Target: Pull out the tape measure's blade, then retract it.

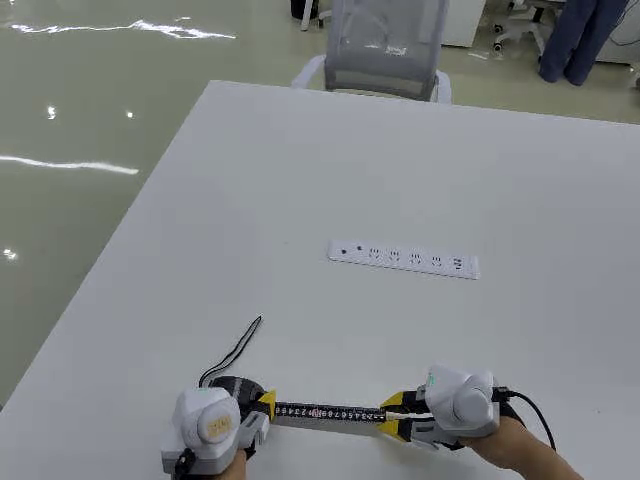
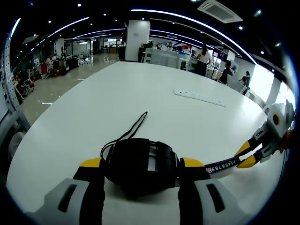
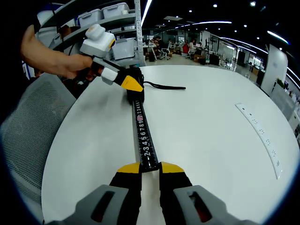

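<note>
My left gripper (image 2: pixel 141 163) has its jaws clamped on both sides of the black tape measure (image 2: pixel 138 157). It sits low at the near edge of the white table (image 1: pixel 330 170), about 7 o'clock in the head view. The blade (image 3: pixel 143 136) is out, stretched from the tape measure toward 3 o'clock to my right gripper (image 3: pixel 150 168), whose jaws pinch the blade's end between their yellow tips. In the right gripper view the blade runs from the jaws straight to 12 o'clock. A black cord (image 1: pixel 232 352) trails from the tape measure toward 12 o'clock. A white power strip (image 1: pixel 403 259) lies well apart, at 1 o'clock of the blade.
</note>
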